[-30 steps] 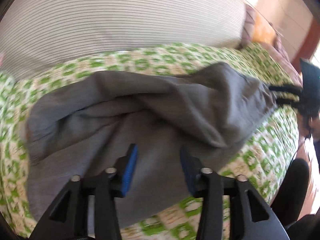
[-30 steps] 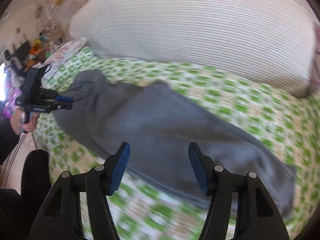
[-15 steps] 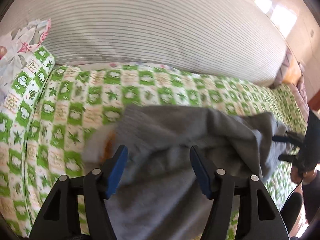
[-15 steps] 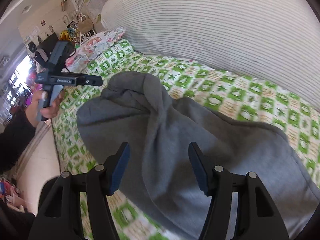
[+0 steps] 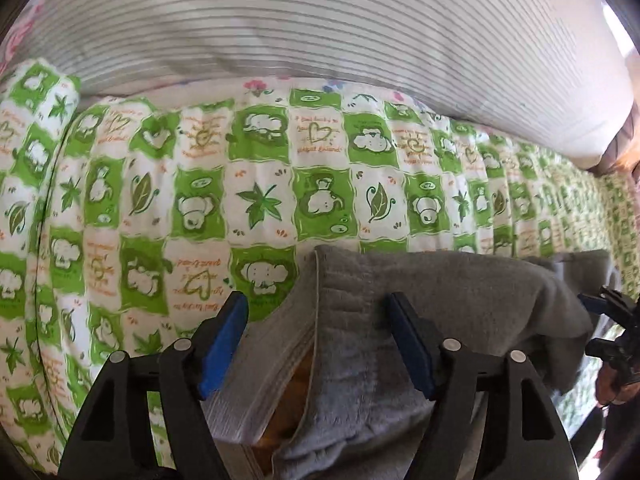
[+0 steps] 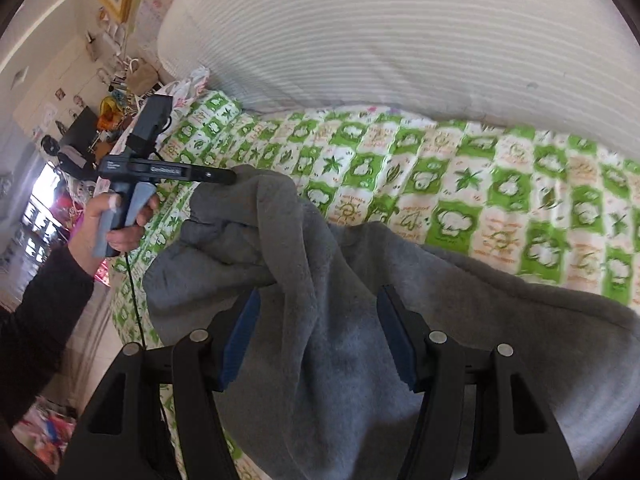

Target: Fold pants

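Note:
Grey sweatpants (image 5: 440, 312) lie bunched on a green-and-white patterned quilt (image 5: 260, 184). In the left wrist view my left gripper (image 5: 316, 344) is open, its blue pads either side of the ribbed waistband (image 5: 280, 344), close above it. In the right wrist view my right gripper (image 6: 316, 340) is open, with a raised fold of the pants (image 6: 304, 264) between its pads. The left gripper also shows in the right wrist view (image 6: 160, 172), at the far upper edge of the cloth. The right gripper shows at the right edge of the left wrist view (image 5: 616, 320).
A large striped white cushion (image 5: 320, 32) runs along the back of the quilt. In the right wrist view, the quilt's edge (image 6: 132, 280) drops to the floor at the left, with cluttered furniture (image 6: 104, 120) beyond.
My left gripper has swung to the waistband end and come in close over it. The pants have been gathered from lying long into a bunched heap, with a fold now raised between my right pads.

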